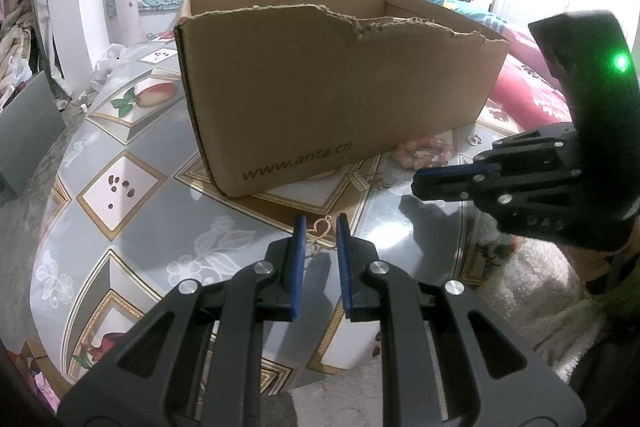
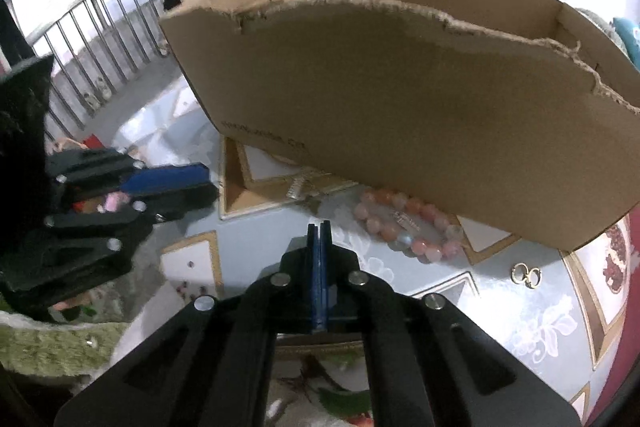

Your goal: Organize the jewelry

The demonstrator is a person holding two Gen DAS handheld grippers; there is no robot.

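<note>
Here the left gripper (image 1: 321, 227) is pointing steeply down at the table (image 1: 132, 235), its blue-padded jaws standing narrow, with a small gap, and a thin gold pendant (image 1: 320, 227) is lying between the tips; whether the pads are pressing on it I cannot tell. The right gripper (image 2: 319, 233) is also tilting down, and its jaws are fully closed, pad on pad, with nothing between them. Ahead of both grippers a brown cardboard box (image 1: 332, 87) with a torn, ragged upper edge is standing open, its long side lying across the view. Just beyond the right gripper's tips, slightly to the right, a bracelet (image 2: 408, 227) of round, glossy pink and pale beads is lying flat near the foot of the box, and its oval is stretching along the box wall. Farther right two small gold rings (image 2: 527, 275) are resting side by side on the glossy patterned tablecloth.
</note>
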